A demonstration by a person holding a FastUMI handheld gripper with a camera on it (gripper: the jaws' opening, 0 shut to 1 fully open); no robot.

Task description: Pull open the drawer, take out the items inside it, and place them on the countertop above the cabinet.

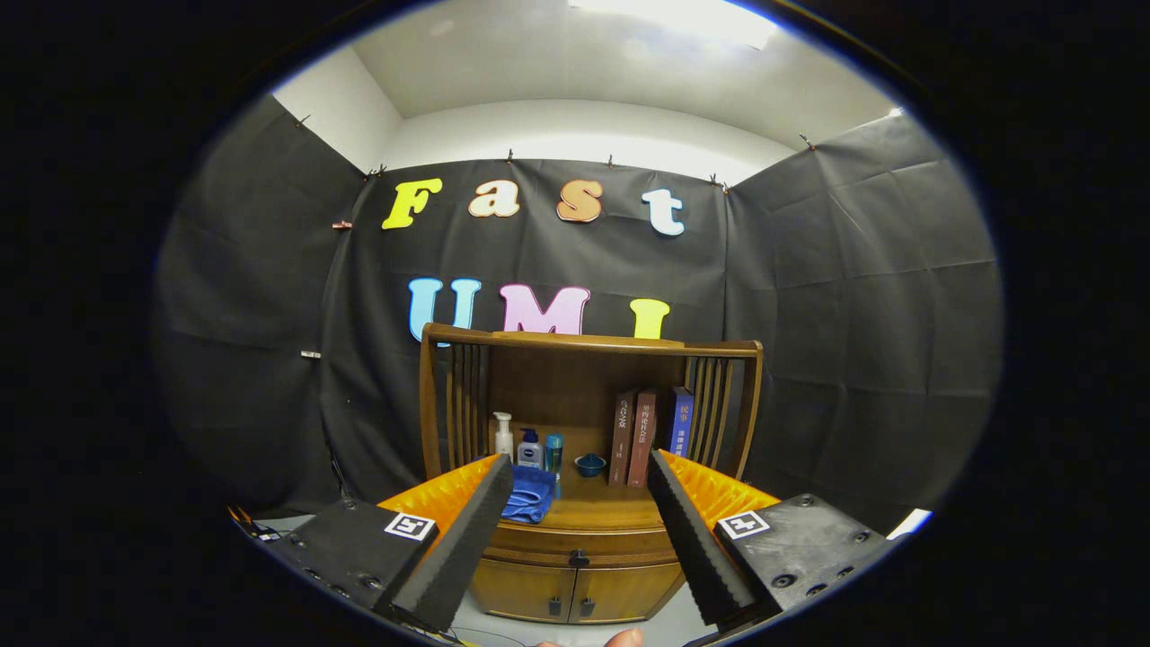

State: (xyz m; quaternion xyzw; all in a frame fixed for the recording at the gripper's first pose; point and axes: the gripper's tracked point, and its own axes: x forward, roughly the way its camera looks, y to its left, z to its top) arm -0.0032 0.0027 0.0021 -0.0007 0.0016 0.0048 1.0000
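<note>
A wooden cabinet (pixel 575 575) stands against the black booth wall, well beyond my fingers. Its drawer (pixel 579 544) sits shut under the countertop (pixel 620 508), with a small dark knob (pixel 579 558) at its middle. What lies inside the drawer is hidden. My gripper (pixel 579 472) is open, its two black-padded fingers (pixel 467 539) spread wide with nothing between them. The knob shows in the gap between the fingers, some way ahead.
On the countertop stand a pump bottle (pixel 503 436), a small white bottle (pixel 530 447), a teal can (pixel 554 452), a blue cloth (pixel 528 494), a small blue bowl (pixel 590 465) and three books (pixel 647 436). Two lower doors (pixel 575 593) sit beneath the drawer.
</note>
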